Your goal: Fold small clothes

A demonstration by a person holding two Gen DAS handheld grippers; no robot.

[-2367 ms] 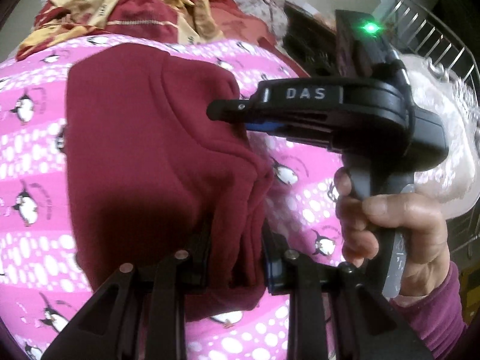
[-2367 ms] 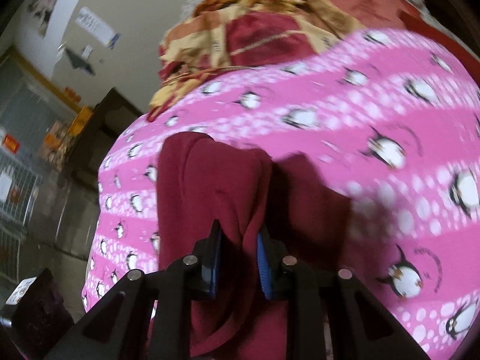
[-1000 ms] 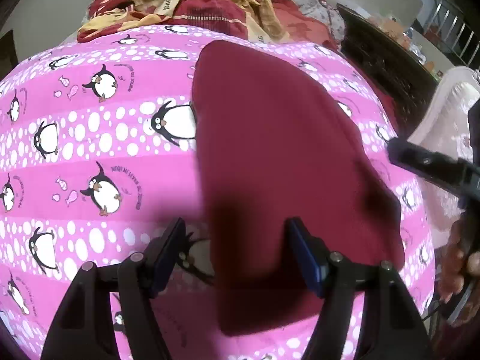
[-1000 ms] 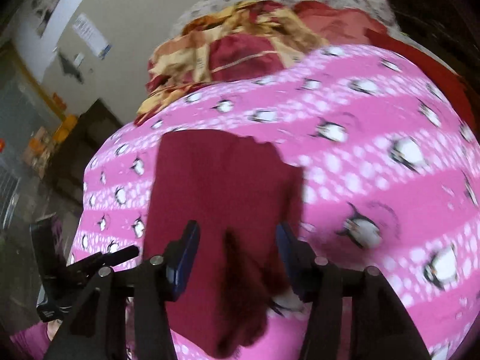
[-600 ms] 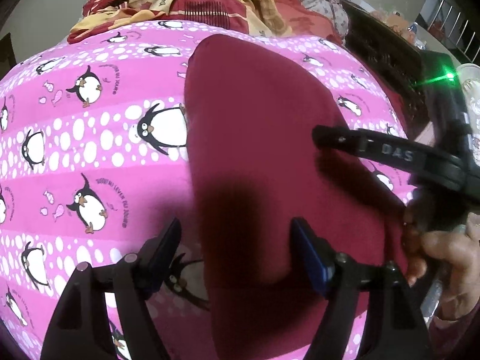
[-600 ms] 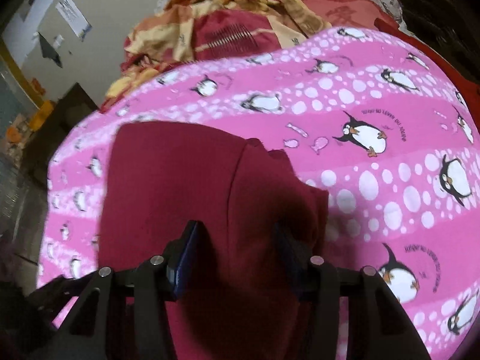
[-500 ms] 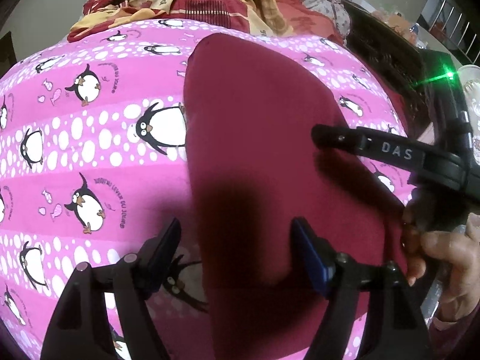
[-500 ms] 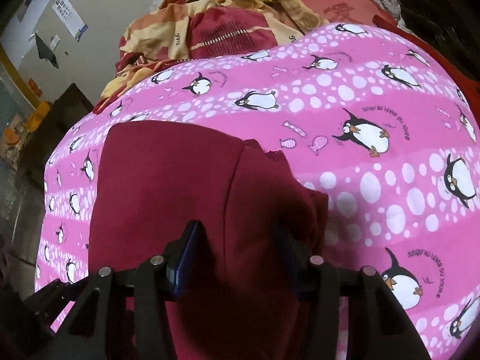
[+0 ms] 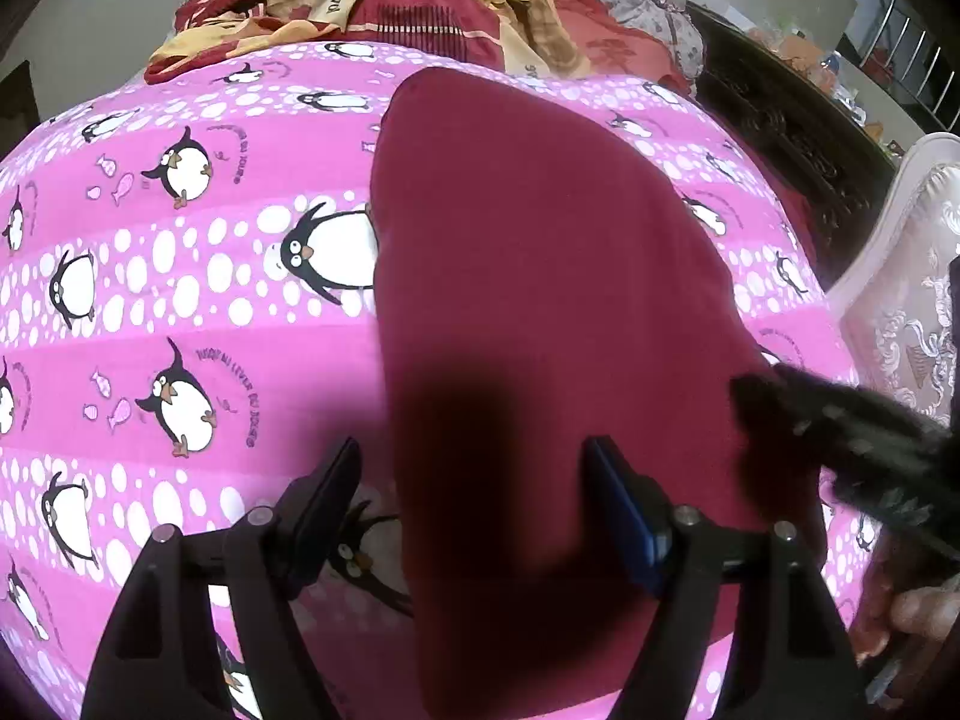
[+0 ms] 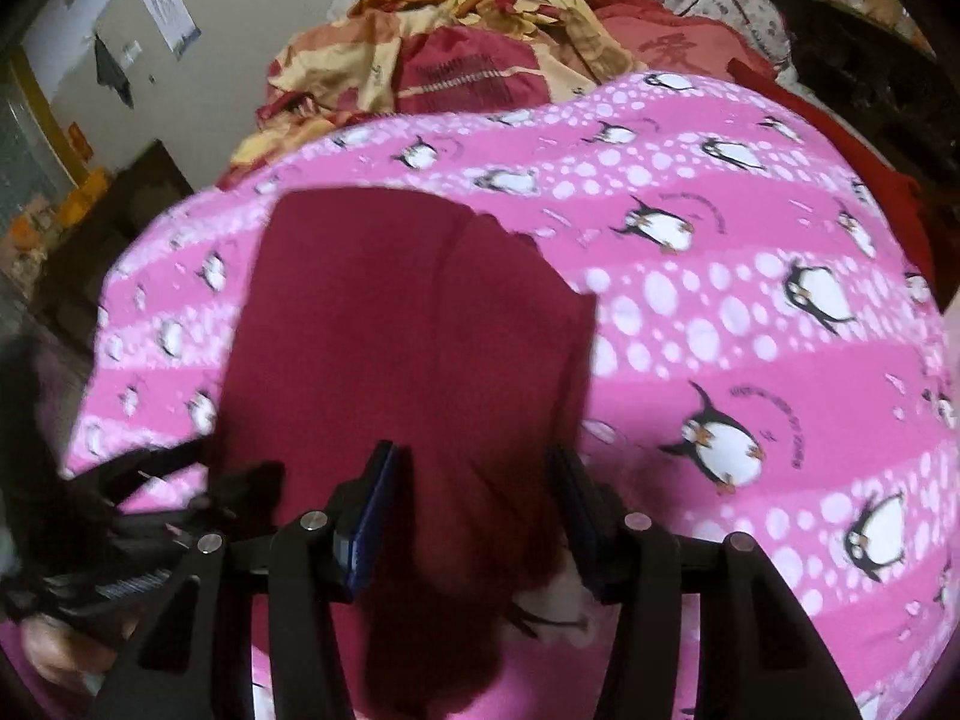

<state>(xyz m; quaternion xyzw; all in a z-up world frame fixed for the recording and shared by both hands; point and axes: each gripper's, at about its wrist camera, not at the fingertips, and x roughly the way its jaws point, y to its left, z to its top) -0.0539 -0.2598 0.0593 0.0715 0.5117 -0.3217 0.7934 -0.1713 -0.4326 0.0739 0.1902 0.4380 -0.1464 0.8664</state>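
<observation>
On penguin blanket (image 9: 180,312): curved writing, unreadable

Bright even light; dark tool shadows on garment (image 9: 540,276); fisheye edges vignetted; right view motion-blurred.

The heaped quilt (image 9: 372,18) bears a tag reading "DAS"; blanket (image 9: 180,312) lettering illegible.
</observation>
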